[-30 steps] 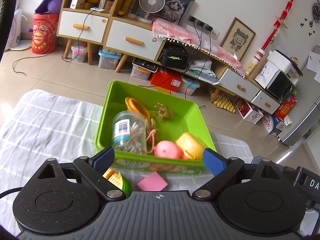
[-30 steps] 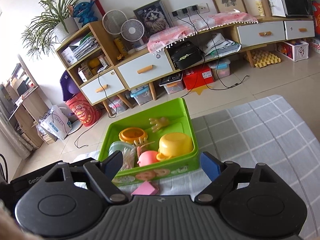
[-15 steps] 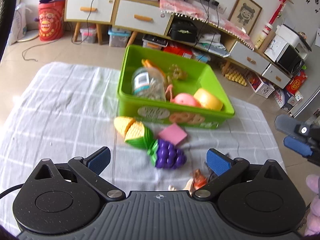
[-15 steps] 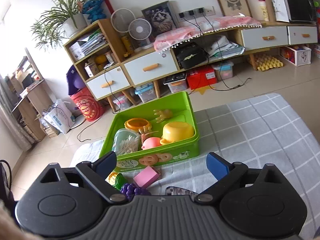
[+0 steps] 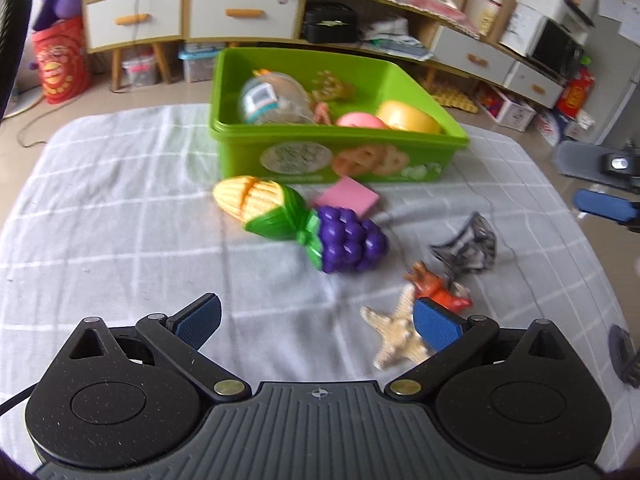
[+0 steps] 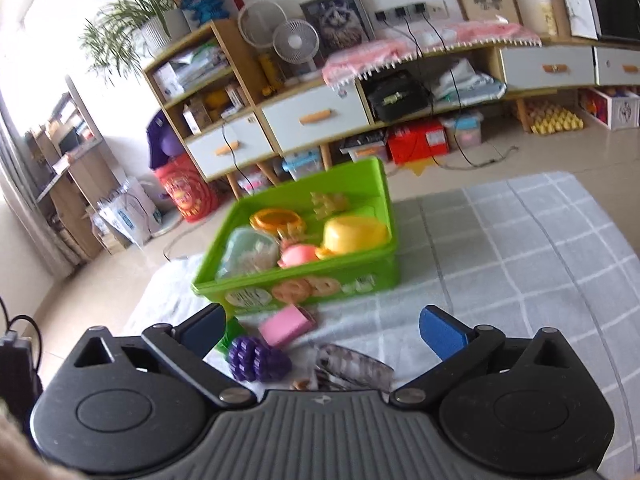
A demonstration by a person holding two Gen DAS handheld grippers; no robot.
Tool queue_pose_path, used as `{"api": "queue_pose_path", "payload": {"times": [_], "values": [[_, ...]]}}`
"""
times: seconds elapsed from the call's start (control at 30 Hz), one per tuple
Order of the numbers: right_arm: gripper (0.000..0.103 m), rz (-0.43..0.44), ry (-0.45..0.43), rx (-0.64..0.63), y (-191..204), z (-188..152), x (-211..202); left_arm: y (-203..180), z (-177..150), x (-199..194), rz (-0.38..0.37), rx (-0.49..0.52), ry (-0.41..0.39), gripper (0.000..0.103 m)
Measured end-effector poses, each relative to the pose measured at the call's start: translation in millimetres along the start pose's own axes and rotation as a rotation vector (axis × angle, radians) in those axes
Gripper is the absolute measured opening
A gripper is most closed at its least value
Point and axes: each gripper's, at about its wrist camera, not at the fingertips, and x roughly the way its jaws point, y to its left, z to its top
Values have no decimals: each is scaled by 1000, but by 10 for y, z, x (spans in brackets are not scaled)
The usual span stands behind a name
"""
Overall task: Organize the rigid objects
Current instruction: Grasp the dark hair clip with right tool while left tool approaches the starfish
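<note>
starfish (image 5: 394, 334) partly behind left gripper (image 5: 316, 318) finger; orange toy (image 5: 434, 286) blurred, unidentifiable; bin (image 6: 352, 280) label unreadable

Two near, downward wrist views, sharing green bin (image 5: 340, 160).

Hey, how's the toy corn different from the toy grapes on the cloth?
The toy corn is yellow with a green husk; the toy grapes are purple with a small green leaf. The corn is long and tapered, while the grapes form a rounder, bumpy cluster. The corn lies nearer the green bin; the grapes lie farther from it. Both are glossy toy foods, lying outside the bin with their green ends meeting.
</note>
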Motion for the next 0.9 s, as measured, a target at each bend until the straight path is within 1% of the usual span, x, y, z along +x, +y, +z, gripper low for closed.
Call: {"api": "queue_pose_path", "payload": {"times": [0.2,0.33,0.5,0.63,0.73,0.9], "values": [[80,-19,95,34,-133,-100,175,-137,-111,85,-88,86,5,101],[80,-19,167,70,-202,-170,300,-265,-190,172,-118,157,15,101],[80,-32,221,125,-278,-211,421,-390,-273,271,-117,227,6,101],[80,-61,265,176,-338,-244,533,-453,-324,381,-87,266,20,101],[80,-60,287,211,-370,-266,590,-493,-365,409,-65,318,-6,101],[80,-60,291,272,-412,-280,671,-484,-404,418,-80,328,-50,101]]}}
